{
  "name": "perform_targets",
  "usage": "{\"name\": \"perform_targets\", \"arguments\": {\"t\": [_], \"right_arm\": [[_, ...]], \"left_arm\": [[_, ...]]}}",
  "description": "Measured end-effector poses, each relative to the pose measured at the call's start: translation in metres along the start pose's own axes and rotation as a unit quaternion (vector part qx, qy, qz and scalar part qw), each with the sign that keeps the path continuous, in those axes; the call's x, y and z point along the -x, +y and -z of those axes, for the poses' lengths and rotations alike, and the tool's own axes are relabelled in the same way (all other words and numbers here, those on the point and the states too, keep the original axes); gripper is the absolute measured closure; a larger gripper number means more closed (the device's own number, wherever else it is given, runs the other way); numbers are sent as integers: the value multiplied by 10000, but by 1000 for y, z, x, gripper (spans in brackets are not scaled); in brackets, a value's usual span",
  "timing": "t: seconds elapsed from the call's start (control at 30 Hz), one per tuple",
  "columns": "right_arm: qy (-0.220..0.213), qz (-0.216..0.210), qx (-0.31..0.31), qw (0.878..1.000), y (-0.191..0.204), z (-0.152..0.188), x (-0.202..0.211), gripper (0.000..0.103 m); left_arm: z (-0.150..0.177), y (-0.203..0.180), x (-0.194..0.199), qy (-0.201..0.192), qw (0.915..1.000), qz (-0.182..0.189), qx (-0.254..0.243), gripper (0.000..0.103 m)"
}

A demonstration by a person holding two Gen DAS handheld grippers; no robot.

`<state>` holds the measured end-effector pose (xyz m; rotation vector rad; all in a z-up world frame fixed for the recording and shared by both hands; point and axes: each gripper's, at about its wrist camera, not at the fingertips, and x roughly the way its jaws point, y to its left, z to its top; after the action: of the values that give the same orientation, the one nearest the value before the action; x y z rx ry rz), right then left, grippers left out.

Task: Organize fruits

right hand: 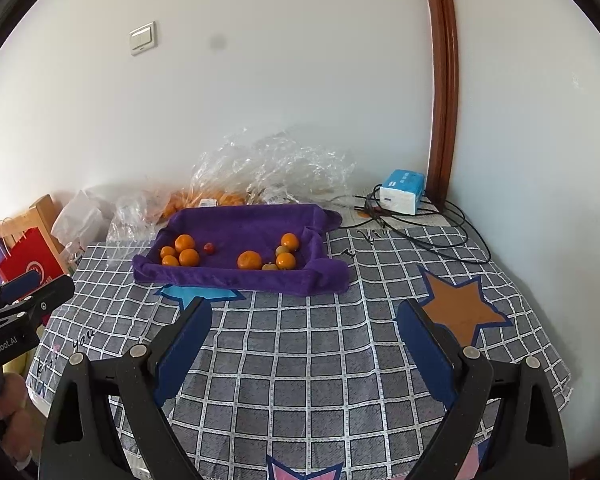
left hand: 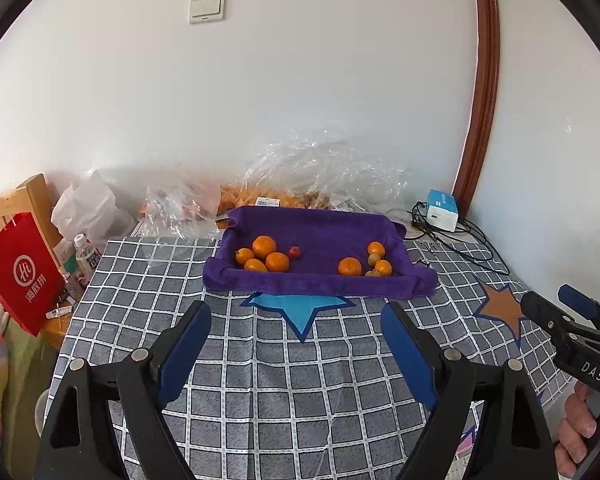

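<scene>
A purple cloth-lined tray (left hand: 320,284) (right hand: 240,280) sits at the far side of the checked tablecloth. Its left end holds several oranges (left hand: 264,246) (right hand: 185,243) and a small red fruit (left hand: 295,252) (right hand: 209,247). At its right end lie more oranges (left hand: 349,267) (right hand: 249,260) and small yellow-green fruits (left hand: 374,259) (right hand: 282,250). My left gripper (left hand: 296,312) (right hand: 32,284) is open and empty, short of the tray's front rim. My right gripper (right hand: 306,308) (left hand: 560,300) is also open and empty, to the right of the left one, over bare cloth.
Crumpled clear plastic bags (left hand: 300,168) with more oranges lie behind the tray against the wall. A white and blue box (left hand: 442,210) with black cables sits at the back right. A red paper bag (left hand: 20,272) and a bottle (left hand: 86,252) stand off the table's left edge.
</scene>
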<state>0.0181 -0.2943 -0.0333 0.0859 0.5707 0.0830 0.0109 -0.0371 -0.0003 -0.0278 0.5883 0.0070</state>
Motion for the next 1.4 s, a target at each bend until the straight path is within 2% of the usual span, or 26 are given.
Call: {"name": "perform_targets", "arguments": {"t": [0.3,1.4], "right_arm": [[-8,-29,52,10000,4,3,-1,10],[-51,-77,66,9999,3,4,4,10]], "left_arm": [[4,-1,-4,109,9999,16,15,17],[1,-5,4,-1,10000,52,32,17]]}}
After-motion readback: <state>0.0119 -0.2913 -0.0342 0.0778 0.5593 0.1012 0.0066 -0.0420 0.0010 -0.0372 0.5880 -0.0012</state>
